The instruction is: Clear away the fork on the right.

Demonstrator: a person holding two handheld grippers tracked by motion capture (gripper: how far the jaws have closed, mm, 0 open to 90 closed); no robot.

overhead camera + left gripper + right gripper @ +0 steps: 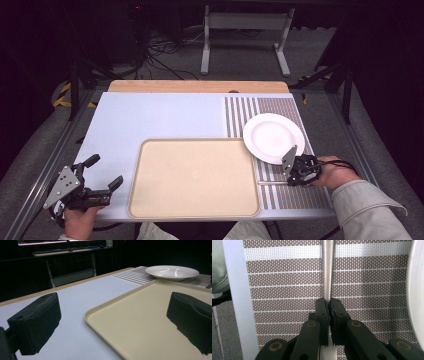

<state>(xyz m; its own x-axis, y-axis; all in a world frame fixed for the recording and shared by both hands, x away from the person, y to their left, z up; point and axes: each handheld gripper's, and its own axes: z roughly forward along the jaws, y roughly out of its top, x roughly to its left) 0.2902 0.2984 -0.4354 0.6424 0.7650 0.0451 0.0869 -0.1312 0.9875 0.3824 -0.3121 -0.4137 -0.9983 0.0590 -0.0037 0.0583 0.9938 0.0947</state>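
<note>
Striped placemat [287, 285], slim silver utensil handle [328, 270], probably cutlery

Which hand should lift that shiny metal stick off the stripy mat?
Right. The right gripper is already shut on the metal utensil handle; the left gripper is open, across the tray.

High view: above near edge, facing forward and down over whole table | Left gripper view: low at near left, facing across flat beige plastic tray [140, 322] toward round white ceramic plate [172, 272]; both shared with high view | Right gripper view: very close, straight down on brown striped woven placemat [287, 290]
</note>
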